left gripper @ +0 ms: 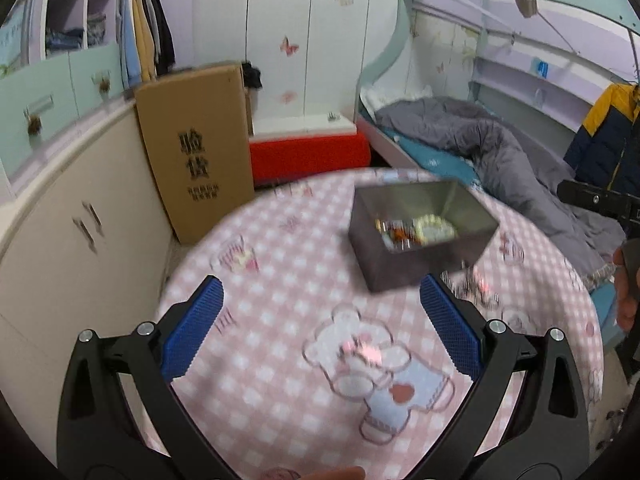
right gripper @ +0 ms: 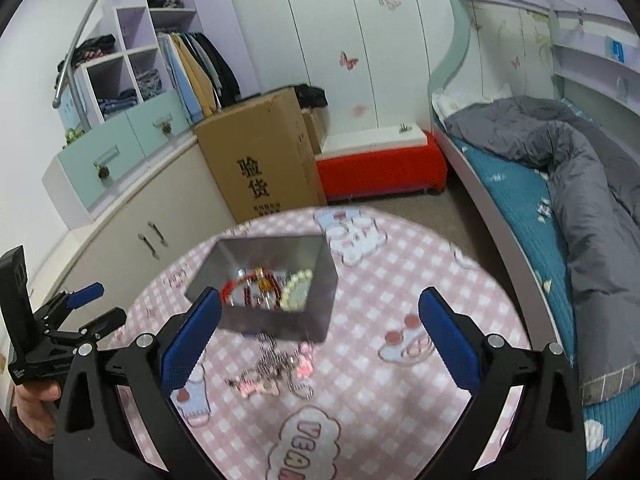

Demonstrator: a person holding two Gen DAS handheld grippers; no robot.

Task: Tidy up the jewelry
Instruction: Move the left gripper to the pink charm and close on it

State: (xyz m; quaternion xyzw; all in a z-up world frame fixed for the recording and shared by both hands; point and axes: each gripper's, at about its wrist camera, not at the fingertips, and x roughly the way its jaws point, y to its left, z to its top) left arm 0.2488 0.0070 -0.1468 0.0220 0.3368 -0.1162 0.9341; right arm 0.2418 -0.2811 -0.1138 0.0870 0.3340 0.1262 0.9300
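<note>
A grey metal box point(left gripper: 420, 236) point(right gripper: 276, 284) stands on a round table with a pink checked cloth point(left gripper: 280, 272) point(right gripper: 380, 392). Inside lie a pearl bracelet point(left gripper: 434, 228) point(right gripper: 298, 288), a red bangle point(right gripper: 236, 284) and other small pieces. A silver chain with pink charms point(right gripper: 276, 372) point(left gripper: 476, 288) lies on the cloth just in front of the box. My left gripper point(left gripper: 320, 320) hovers open over the cloth, left of the box, holding nothing. Held above the chain, my right gripper point(right gripper: 320, 332) is open and empty too.
A tall cardboard carton point(left gripper: 196, 148) point(right gripper: 264, 152) leans by the cream cabinets point(left gripper: 80, 240) behind the table. A red bench point(right gripper: 380, 168) and a bed with a grey quilt point(right gripper: 580, 184) lie beyond. A hand point(right gripper: 36, 400) holds the left gripper's body point(right gripper: 60, 328) at the left.
</note>
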